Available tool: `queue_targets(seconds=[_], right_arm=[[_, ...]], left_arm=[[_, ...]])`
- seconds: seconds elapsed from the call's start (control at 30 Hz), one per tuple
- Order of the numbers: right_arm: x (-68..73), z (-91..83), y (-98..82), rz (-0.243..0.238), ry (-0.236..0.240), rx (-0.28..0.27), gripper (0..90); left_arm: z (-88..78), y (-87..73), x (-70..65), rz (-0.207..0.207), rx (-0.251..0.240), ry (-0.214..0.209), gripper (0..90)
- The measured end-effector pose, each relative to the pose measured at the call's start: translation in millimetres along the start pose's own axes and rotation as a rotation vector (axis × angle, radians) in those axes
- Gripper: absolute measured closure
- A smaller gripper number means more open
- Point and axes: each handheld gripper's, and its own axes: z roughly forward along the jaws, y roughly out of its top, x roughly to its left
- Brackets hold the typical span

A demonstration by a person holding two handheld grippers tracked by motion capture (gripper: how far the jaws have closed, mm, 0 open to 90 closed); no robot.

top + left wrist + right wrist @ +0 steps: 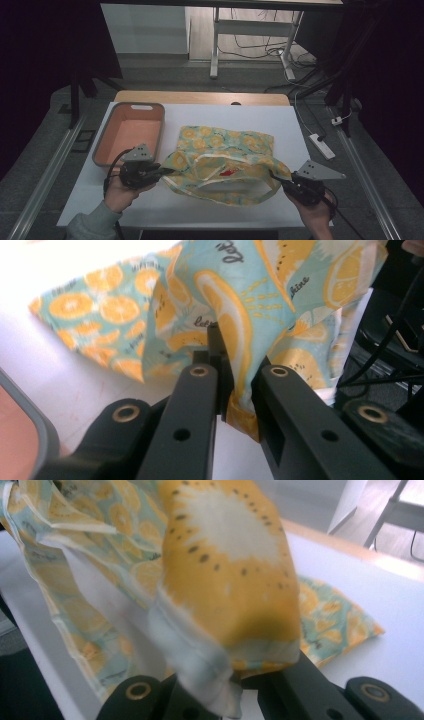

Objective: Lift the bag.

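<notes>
A cloth bag [225,145] printed with orange slices on pale teal lies on the white table [240,112], its mouth lifted and turned toward me. Something small and red [229,173] shows inside the mouth. My left gripper [167,171] is shut on the bag's left rim. In the left gripper view the cloth [260,295] is pinched between the black jaws of the left gripper [235,375]. My right gripper [280,177] is shut on the right rim. In the right gripper view the fabric [225,555] drapes over the right gripper [235,680] and hides its fingertips.
A grey bin with an orange inside [112,131] stands at the table's left, just beyond my left hand; its rim [25,405] shows in the left gripper view. A wooden strip [200,97] edges the table's far side. A power strip [321,145] lies on the floor at right.
</notes>
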Motion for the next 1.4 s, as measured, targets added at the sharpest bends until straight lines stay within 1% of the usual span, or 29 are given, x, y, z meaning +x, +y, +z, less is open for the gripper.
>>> queue_targets(seconds=[0.03, 0.1, 0.13, 0.17, 0.27, 0.3, 0.33, 0.37, 0.43, 0.47, 0.5, 0.53, 0.6, 0.67, 0.73, 0.8, 0.93, 1.0, 1.03, 1.07, 1.1, 1.13, 1.2, 1.27, 1.3, 1.4], right_arm=[[-0.3, -2.0, 7.7, -0.009, -0.006, -0.021, 89.5], [-1.1, -4.9, 16.1, -0.020, -0.011, -0.041, 89.5], [-1.1, -4.9, 16.1, -0.020, -0.011, -0.041, 89.5], [-2.8, -8.9, 28.6, -0.034, -0.018, -0.070, 89.5], [-6.8, -11.1, 50.8, -0.063, -0.035, -0.098, 89.5], [-6.8, -11.1, 50.8, -0.063, -0.035, -0.098, 89.5], [-12.2, -9.9, 64.9, -0.063, -0.045, -0.111, 89.5], [-12.2, -9.9, 64.9, -0.063, -0.045, -0.111, 89.5], [-19.4, -7.2, 76.1, -0.048, -0.046, -0.127, 89.5], [-26.3, -1.8, 84.3, -0.043, -0.053, -0.127, 89.5], [-26.3, -1.8, 84.3, -0.043, -0.053, -0.127, 89.5], [-29.5, 1.1, 87.2, -0.038, -0.056, -0.133, 89.5], [-35.0, 6.2, 92.7, -0.031, -0.062, -0.142, 89.5], [-37.4, 7.8, 96.7, -0.031, -0.068, -0.152, 89.5], [-38.8, 7.3, 102.3, -0.034, -0.075, -0.167, 89.5], [-40.1, 4.6, 109.4, -0.036, -0.079, -0.194, 89.5], [-43.5, 0.1, 127.3, -0.046, -0.099, -0.232, 89.6], [-45.4, 0.4, 136.0, -0.047, -0.108, -0.239, 89.6], [-46.4, 1.8, 139.6, -0.054, -0.116, -0.238, 89.6], [-47.9, 3.7, 142.3, -0.055, -0.124, -0.239, 89.6], [-50.7, 6.2, 143.9, -0.048, -0.127, -0.239, 89.5], [-54.2, 9.7, 143.9, -0.028, -0.124, -0.234, 89.5], [-59.5, 18.7, 140.4, 0.009, -0.117, -0.213, 89.4], [-61.6, 27.9, 134.0, 0.007, -0.122, -0.177, 89.4], [-62.6, 32.8, 129.4, 0.013, -0.115, -0.157, 89.4], [-66.9, 48.7, 111.7, 0.030, -0.104, -0.092, 89.4]], left_arm=[[-4.0, 3.0, 0.2, 0.002, -0.019, 0.002, 87.9], [-11.0, 8.2, 1.3, 0.003, -0.046, 0.002, 87.9], [-15.1, 11.7, 1.7, 0.000, -0.064, 0.001, 87.9], [-19.2, 15.5, 1.9, 0.003, -0.078, 0.002, 87.9], [-29.9, 29.0, 0.6, 0.024, -0.119, 0.011, 87.9], [-32.9, 33.8, -0.1, 0.033, -0.130, 0.015, 87.9], [-35.7, 38.3, -0.6, 0.040, -0.142, 0.020, 87.9], [-38.4, 42.8, -0.5, 0.048, -0.153, 0.024, 87.9], [-41.9, 51.1, 1.2, 0.057, -0.167, 0.031, 87.9], [-43.2, 54.8, 2.6, 0.056, -0.179, 0.030, 87.9], [-44.3, 58.5, 5.0, 0.052, -0.188, 0.021, 87.9], [-45.0, 62.2, 7.5, 0.044, -0.194, 0.013, 87.9], [-46.8, 68.5, 11.3, 0.039, -0.205, 0.017, 87.9], [-48.8, 74.0, 13.0, 0.042, -0.212, 0.023, 87.9], [-51.7, 80.0, 12.8, 0.055, -0.225, 0.030, 87.9], [-54.8, 85.5, 12.2, 0.066, -0.233, 0.031, 87.9], [-64.0, 101.3, 8.0, 0.102, -0.257, 0.054, 87.9], [-66.4, 108.8, 6.3, 0.120, -0.254, 0.087, 87.9], [-66.6, 111.4, 6.9, 0.120, -0.254, 0.084, 87.9], [-65.8, 113.2, 8.3, 0.110, -0.260, 0.072, 87.9], [-63.5, 114.0, 10.1, 0.101, -0.258, 0.063, 87.9], [-60.2, 113.9, 11.6, 0.097, -0.251, 0.061, 87.9], [-51.7, 111.3, 15.9, 0.082, -0.233, 0.063, 87.9], [-40.3, 105.9, 21.8, 0.067, -0.200, 0.066, 87.9], [-34.0, 102.4, 25.0, 0.061, -0.179, 0.075, 87.8], [-11.5, 90.5, 35.9, 0.040, -0.105, 0.090, 87.8]])
